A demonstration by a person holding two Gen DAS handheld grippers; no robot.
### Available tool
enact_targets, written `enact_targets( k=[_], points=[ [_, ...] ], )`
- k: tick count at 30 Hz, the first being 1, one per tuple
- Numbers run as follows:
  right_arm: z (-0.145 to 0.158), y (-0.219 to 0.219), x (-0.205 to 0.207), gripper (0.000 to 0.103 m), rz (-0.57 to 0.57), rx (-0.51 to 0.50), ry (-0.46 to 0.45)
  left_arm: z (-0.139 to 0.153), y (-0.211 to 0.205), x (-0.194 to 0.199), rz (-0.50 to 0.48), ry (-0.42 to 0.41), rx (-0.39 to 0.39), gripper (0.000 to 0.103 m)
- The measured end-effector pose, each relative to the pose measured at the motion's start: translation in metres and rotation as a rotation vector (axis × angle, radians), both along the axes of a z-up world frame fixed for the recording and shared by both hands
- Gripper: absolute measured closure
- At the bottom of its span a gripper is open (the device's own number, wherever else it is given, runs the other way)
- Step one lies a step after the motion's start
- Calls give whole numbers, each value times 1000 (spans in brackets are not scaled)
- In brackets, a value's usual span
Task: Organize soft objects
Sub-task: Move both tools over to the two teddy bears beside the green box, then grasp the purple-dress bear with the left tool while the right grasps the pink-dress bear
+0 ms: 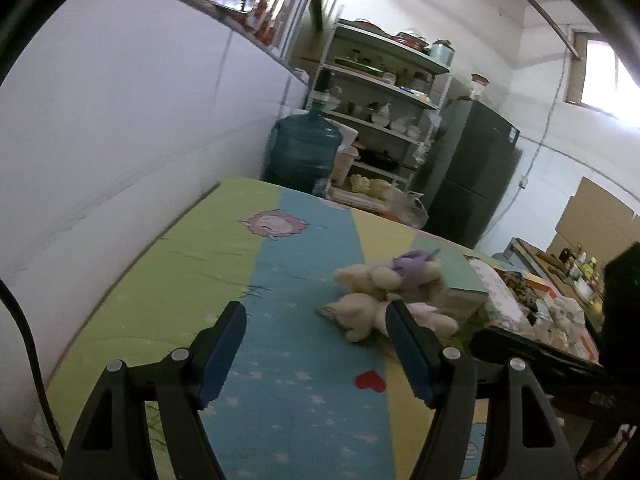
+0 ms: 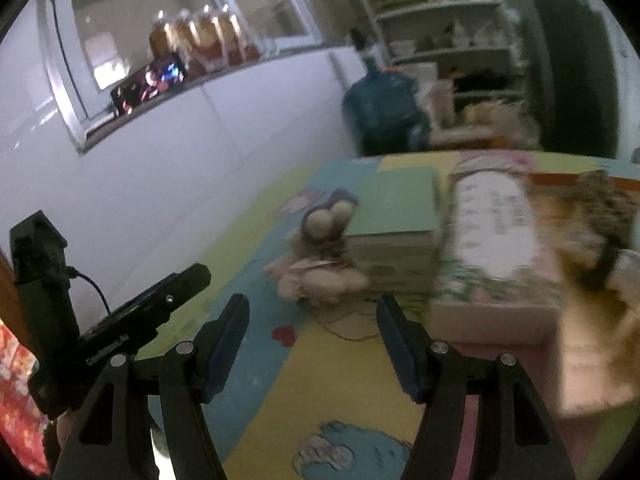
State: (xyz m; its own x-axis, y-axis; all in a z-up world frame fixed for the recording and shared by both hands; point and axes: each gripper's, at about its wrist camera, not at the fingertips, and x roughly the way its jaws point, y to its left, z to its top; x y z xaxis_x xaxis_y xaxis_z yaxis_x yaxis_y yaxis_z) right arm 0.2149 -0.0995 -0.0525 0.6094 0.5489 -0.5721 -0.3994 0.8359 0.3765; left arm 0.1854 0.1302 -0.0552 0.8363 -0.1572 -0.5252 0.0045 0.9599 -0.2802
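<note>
Two cream plush toys lie on a striped, cartoon-printed bedsheet (image 1: 304,360): one (image 1: 362,312) near my left gripper's right finger, another with purple parts (image 1: 400,272) just behind it. My left gripper (image 1: 316,320) hovers above the sheet, open, nothing between its fingers. In the right wrist view the same plush toys (image 2: 320,272) lie blurred beside a stack of books (image 2: 394,240). My right gripper (image 2: 314,312) is open and empty, a short way before the toys. The left gripper's black body (image 2: 120,320) shows at the lower left.
A floral pillow or box (image 2: 496,232) and a brown fuzzy item (image 2: 612,208) sit right of the books. White wall (image 1: 120,140) runs along the bed's left. Beyond the bed stand a blue water jug (image 1: 304,152), metal shelves (image 1: 384,92) and a dark fridge (image 1: 468,168).
</note>
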Motion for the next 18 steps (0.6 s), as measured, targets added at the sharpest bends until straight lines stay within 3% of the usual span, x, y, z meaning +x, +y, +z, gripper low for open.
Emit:
enact_targets(
  k=[5, 10, 12, 15, 17, 18],
  points=[
    [1, 21, 27, 35, 21, -12, -8, -4, 17, 5, 34, 10, -17, 31],
    [-9, 37, 38, 35, 56, -48, 42, -9, 27, 8, 45, 22, -23, 31],
    [-12, 45, 33, 35, 112, -50, 73, -9, 30, 10, 48, 24, -31, 31],
    [-20, 61, 21, 34, 307, 41, 185, -8, 34, 10, 52, 17, -35, 31],
    [-16, 63, 14, 34, 350, 60, 178, -6, 39, 8, 62, 9, -34, 31],
    [-10, 59, 10, 34, 333, 55, 128, -5, 41, 7, 71, 6, -34, 31]
  ],
)
